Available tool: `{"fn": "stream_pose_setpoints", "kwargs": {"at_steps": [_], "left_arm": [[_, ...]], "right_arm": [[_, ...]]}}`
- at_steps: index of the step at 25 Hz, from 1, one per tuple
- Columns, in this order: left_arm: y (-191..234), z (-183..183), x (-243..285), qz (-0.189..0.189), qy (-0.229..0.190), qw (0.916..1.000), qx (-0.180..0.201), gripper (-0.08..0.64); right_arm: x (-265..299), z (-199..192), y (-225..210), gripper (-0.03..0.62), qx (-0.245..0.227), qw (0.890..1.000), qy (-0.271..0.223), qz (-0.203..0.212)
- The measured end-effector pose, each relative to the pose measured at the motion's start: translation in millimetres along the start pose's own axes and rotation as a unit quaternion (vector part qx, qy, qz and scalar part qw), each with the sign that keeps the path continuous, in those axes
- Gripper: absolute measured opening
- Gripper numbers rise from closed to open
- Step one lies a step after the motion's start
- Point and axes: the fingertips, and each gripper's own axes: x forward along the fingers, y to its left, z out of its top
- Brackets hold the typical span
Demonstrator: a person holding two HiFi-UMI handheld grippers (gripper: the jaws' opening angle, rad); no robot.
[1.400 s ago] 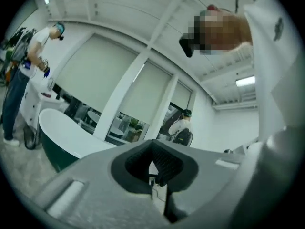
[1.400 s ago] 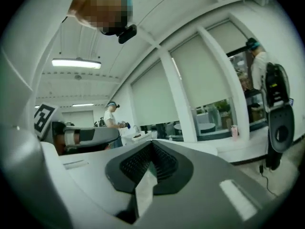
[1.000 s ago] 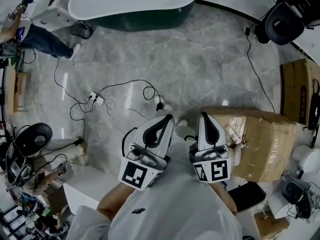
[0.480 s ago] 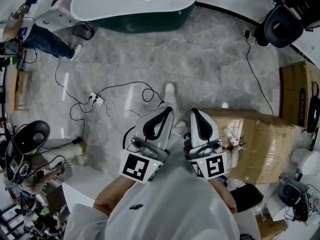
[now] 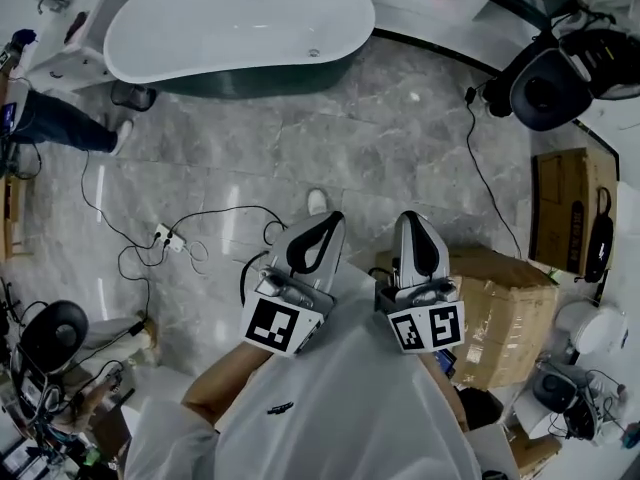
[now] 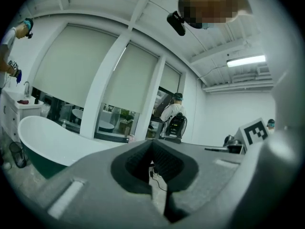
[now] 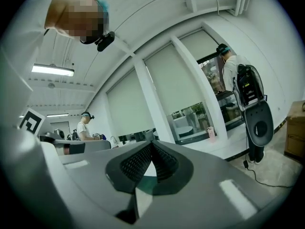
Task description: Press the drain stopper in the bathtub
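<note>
the bathtub [image 5: 240, 23] is a smooth white oval with a dark green outer wall, and it stands on a glossy grey marble floor [image 5: 400, 138]. the small round drain stopper [image 5: 314, 53] sits in the tub's bottom, toward the right end. only the head view shows it; the left gripper view shows just the white rim and the green side. the left gripper [image 5: 330, 223] and the right gripper [image 5: 409, 220] both have their jaws together and hold nothing. they are well apart from the stopper, near a cardboard box [image 5: 510, 303].
</note>
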Motion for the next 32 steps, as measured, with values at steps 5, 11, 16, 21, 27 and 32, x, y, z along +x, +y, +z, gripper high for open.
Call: {"fn": "stream_pose_setpoints", "kwargs": {"at_steps": [5,11,16,21,27,32], "left_arm": [[75.5,34.6,55.7,-0.003,0.001,1.0,-0.002,0.003],[134.2,53.2,104.6,0.006,0.009,0.9999,-0.001,0.003],[157.4,48.8,153.1,0.017,0.032,0.9992,-0.02,0.003],[194.9,51.1,227.6,0.046,0.021,0.9985,-0.019,0.003],[249.0,92.1,356.6,0.107,0.027,0.9937,-0.019,0.003],[301.7,126.2,442.4,0.192,0.02,0.9808,-0.031,0.003]], "right_arm": [[99.9,8.6,12.8,-0.005,-0.008,0.998,0.026,0.064],[173.5,12.9,-7.8,0.0,-0.012,0.998,0.034,0.058],[220.5,-0.9,-46.3,-0.006,0.091,0.99,0.077,0.076],[304.3,8.6,-78.5,0.029,0.016,0.991,0.07,0.116],[443.0,47.4,-144.0,0.023,-0.058,0.976,0.083,0.192],[539.2,65.1,-183.0,0.023,-0.089,0.95,0.13,0.268]]}}
